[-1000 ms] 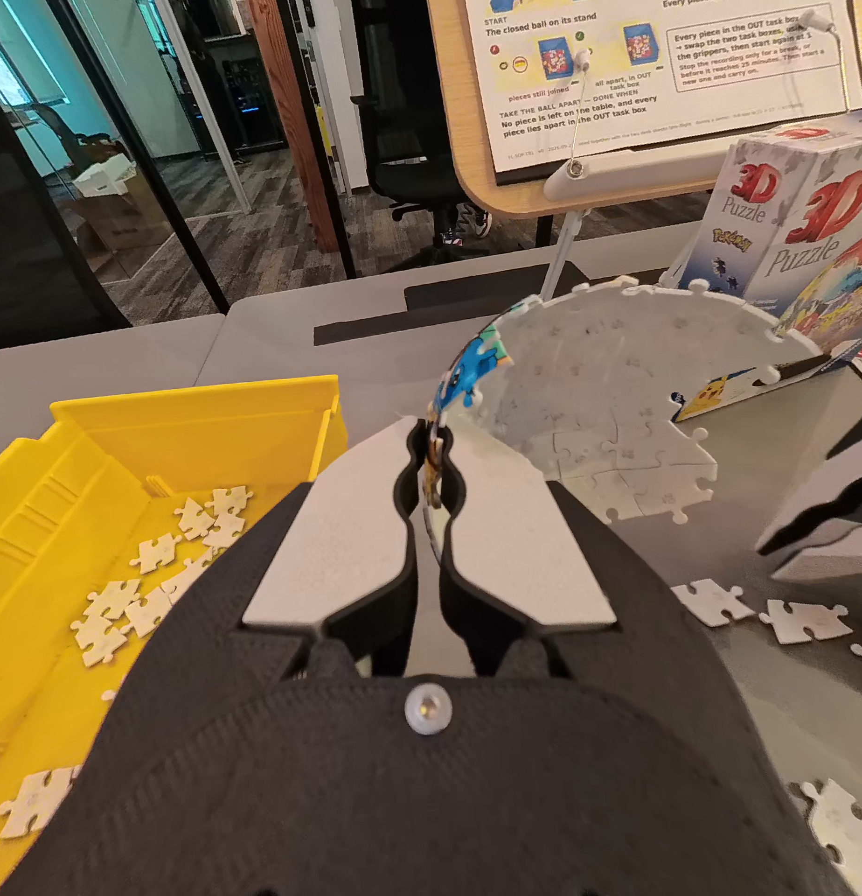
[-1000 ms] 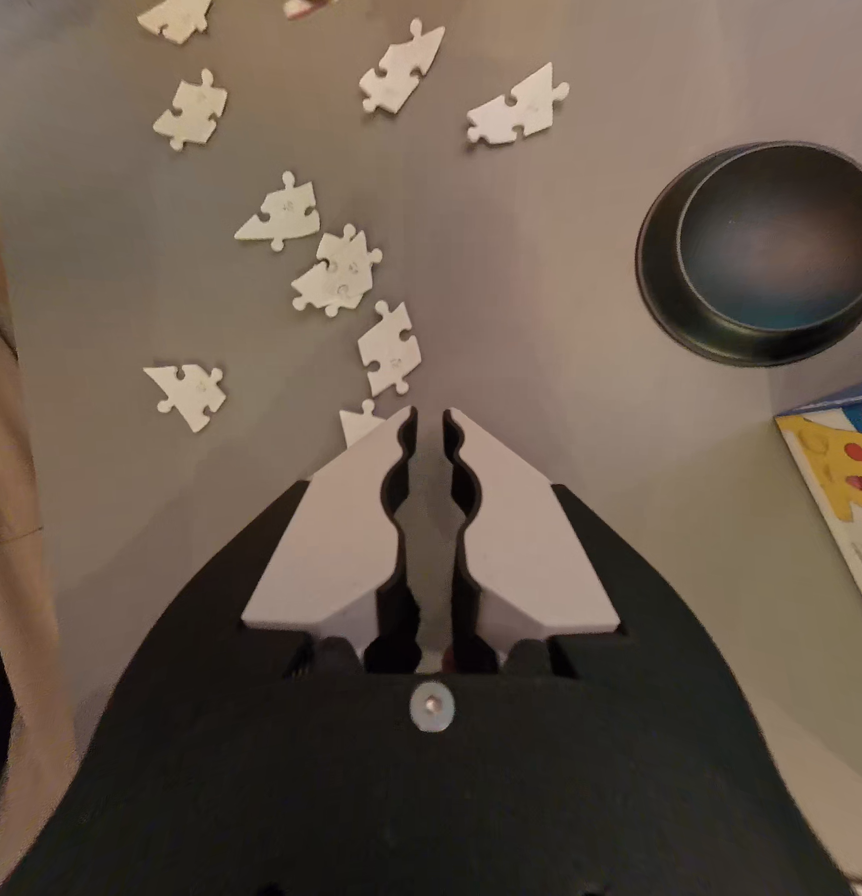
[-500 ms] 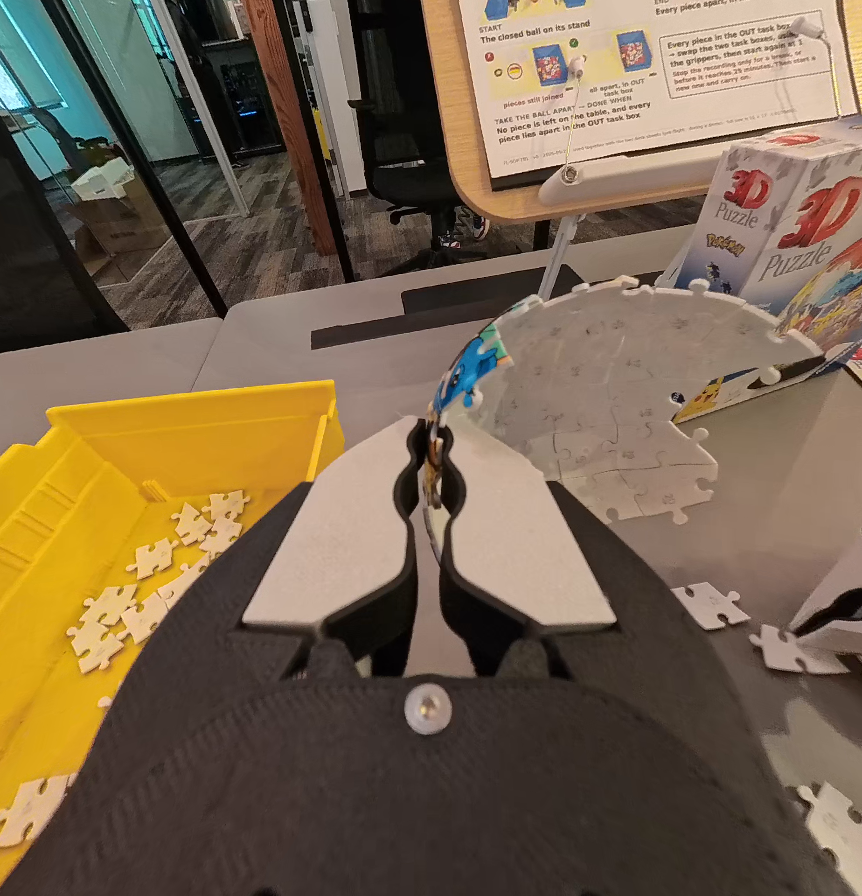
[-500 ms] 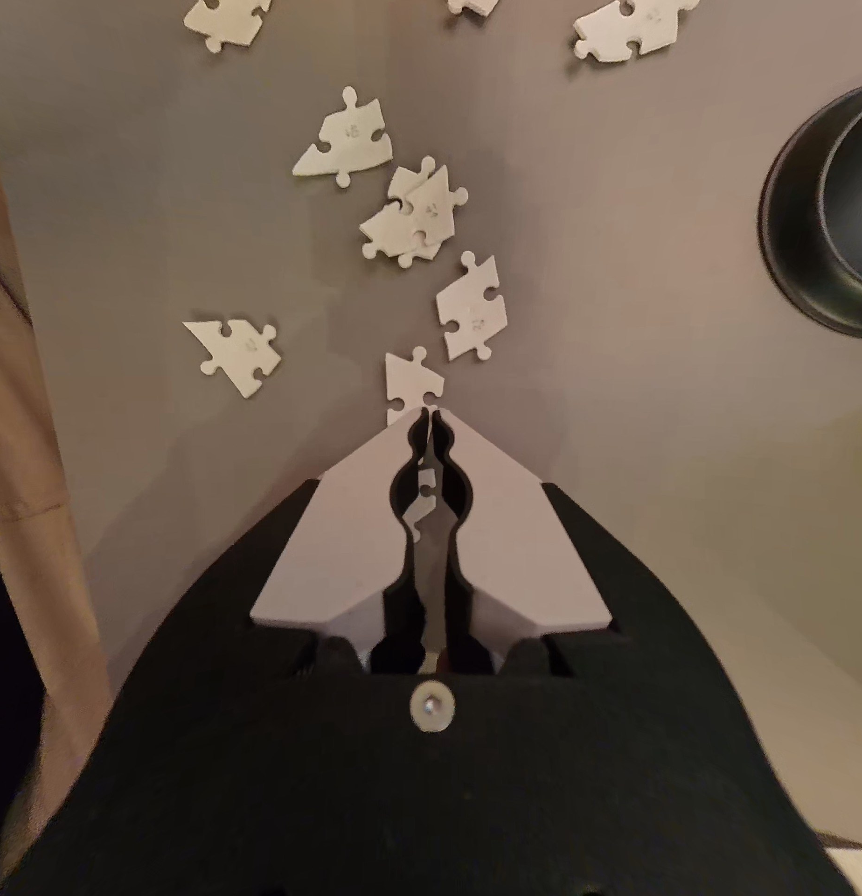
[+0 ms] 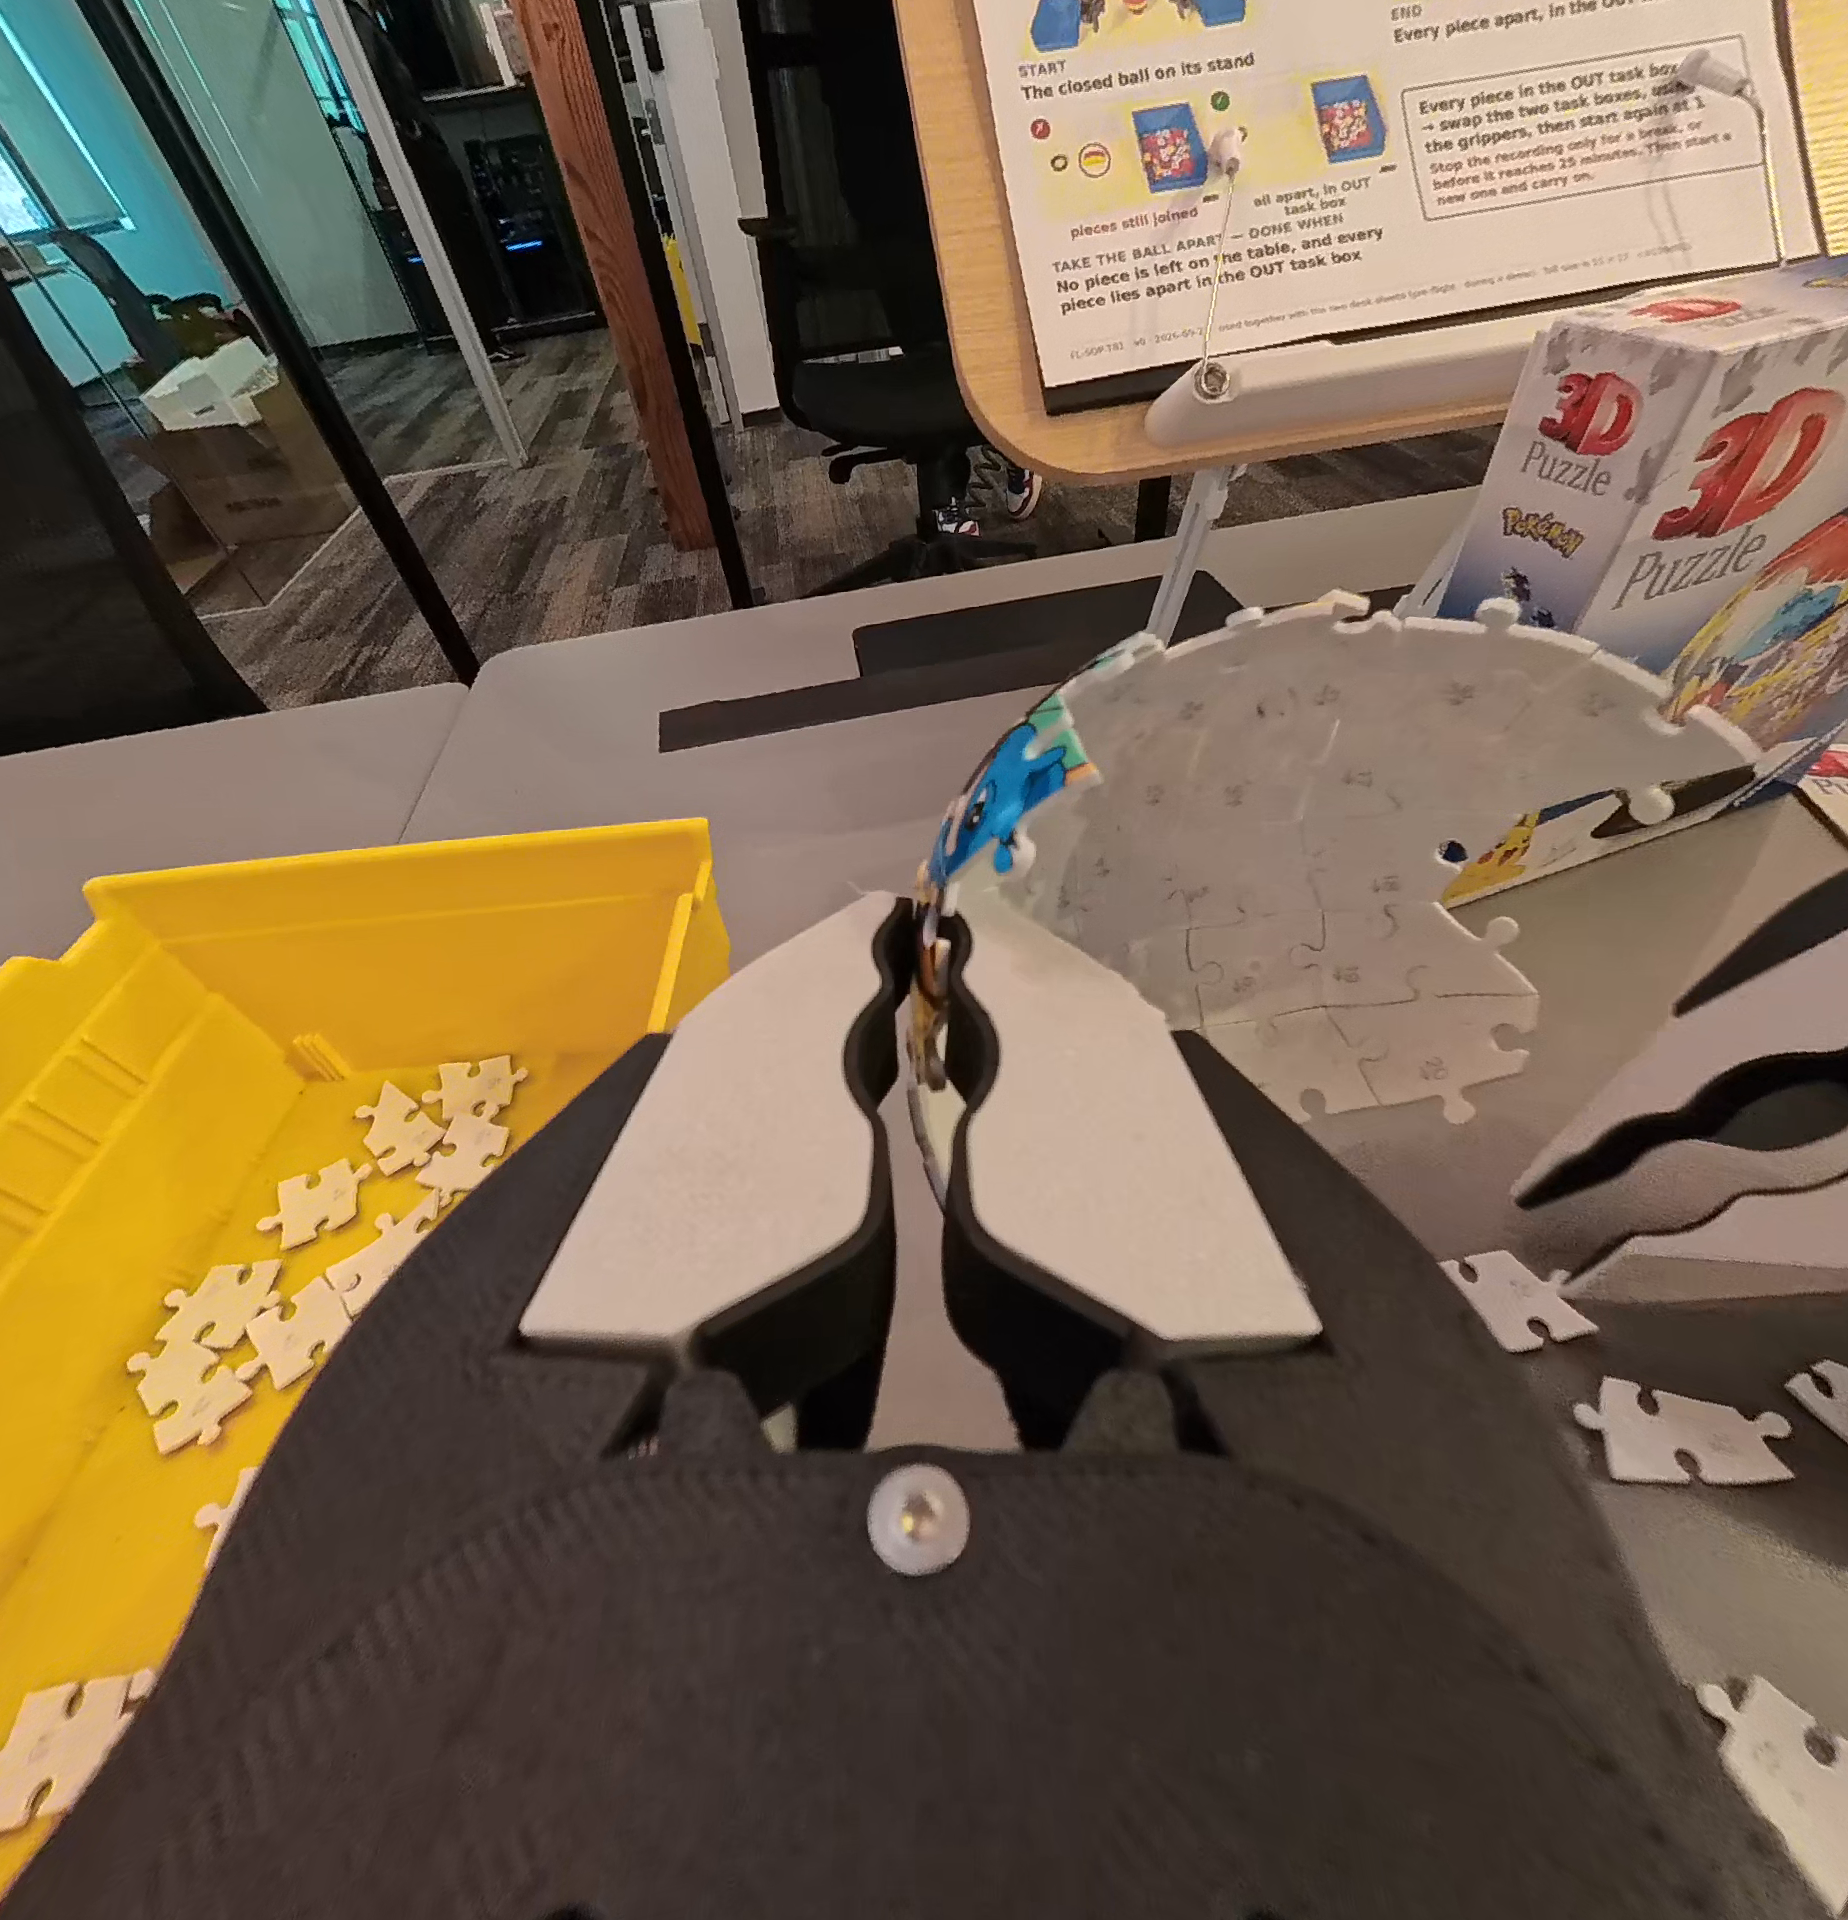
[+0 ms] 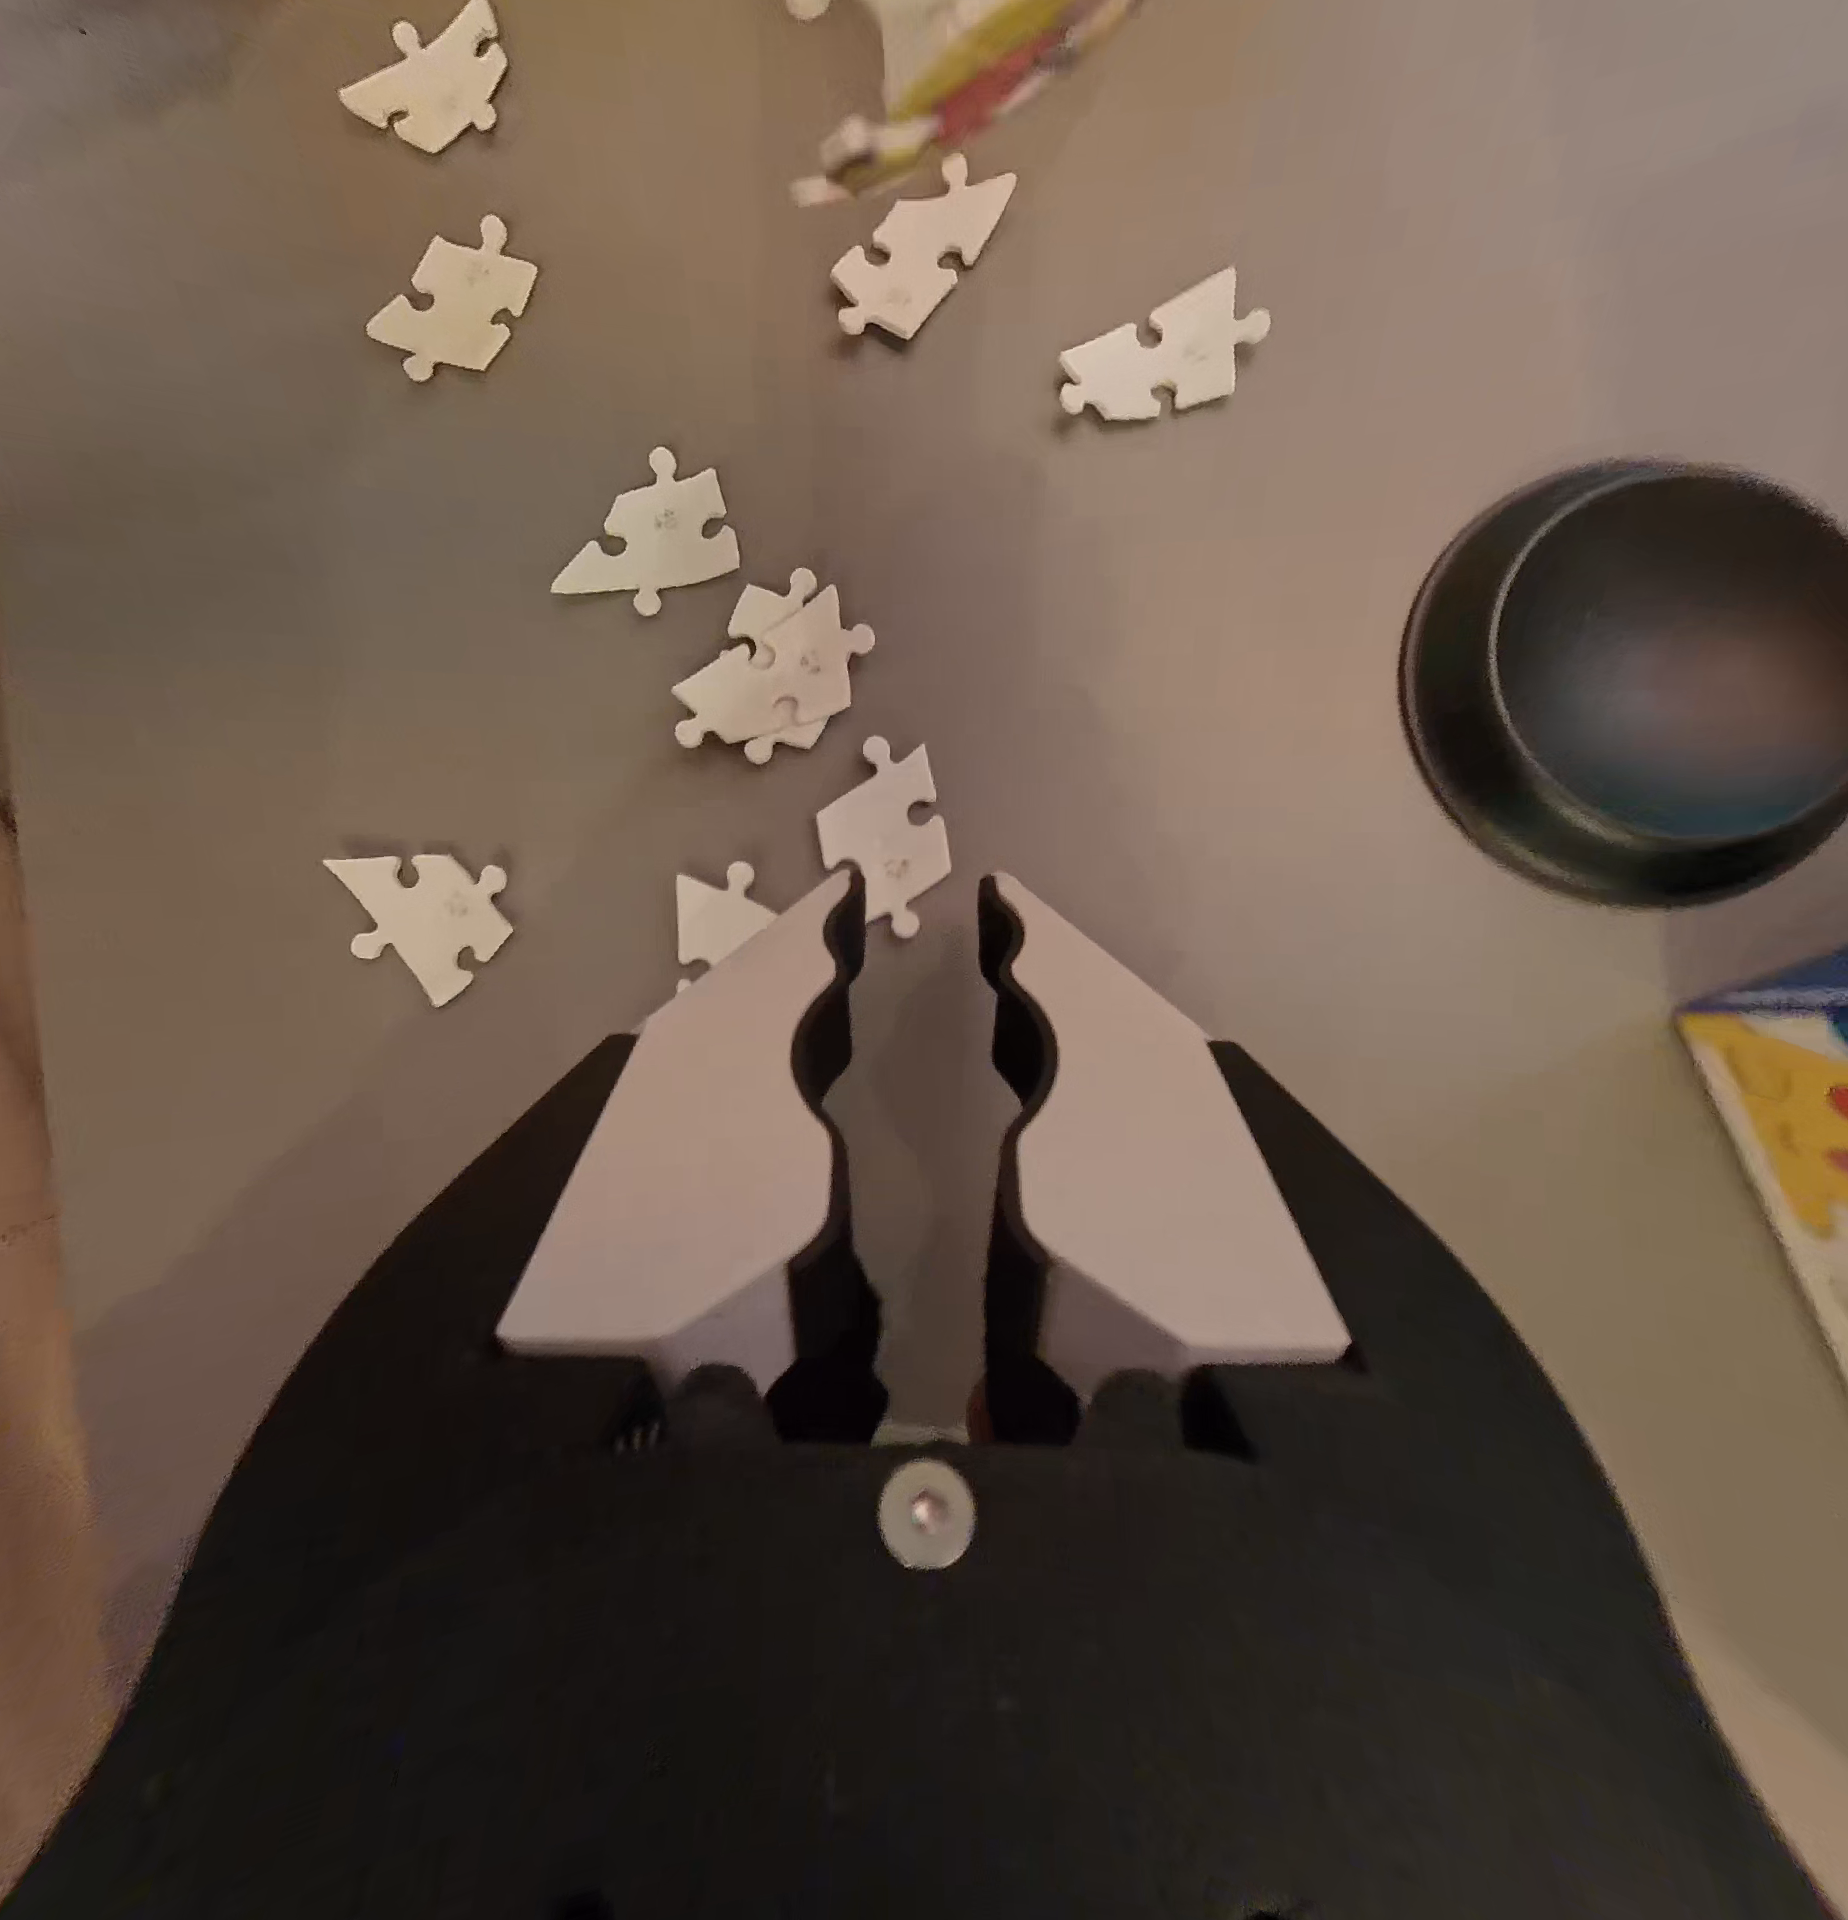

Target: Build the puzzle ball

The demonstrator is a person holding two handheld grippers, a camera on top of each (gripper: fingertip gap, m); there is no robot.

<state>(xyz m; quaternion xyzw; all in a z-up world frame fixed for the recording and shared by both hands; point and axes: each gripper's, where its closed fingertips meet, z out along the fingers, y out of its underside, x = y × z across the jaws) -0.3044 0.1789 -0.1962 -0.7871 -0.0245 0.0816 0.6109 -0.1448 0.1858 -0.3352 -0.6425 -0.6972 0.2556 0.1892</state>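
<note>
Your left hand-held gripper (image 5: 925, 920) pinched the half-built ball (image 5: 1304, 873) by its rim. Your right hand-held gripper (image 6: 915, 894) was spread, empty, above a loose piece (image 6: 889, 831) at frame centre. A harder squeeze could have cracked the joints.

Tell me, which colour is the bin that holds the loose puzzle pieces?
Yellow bin; the left wrist view shows it best.
</note>
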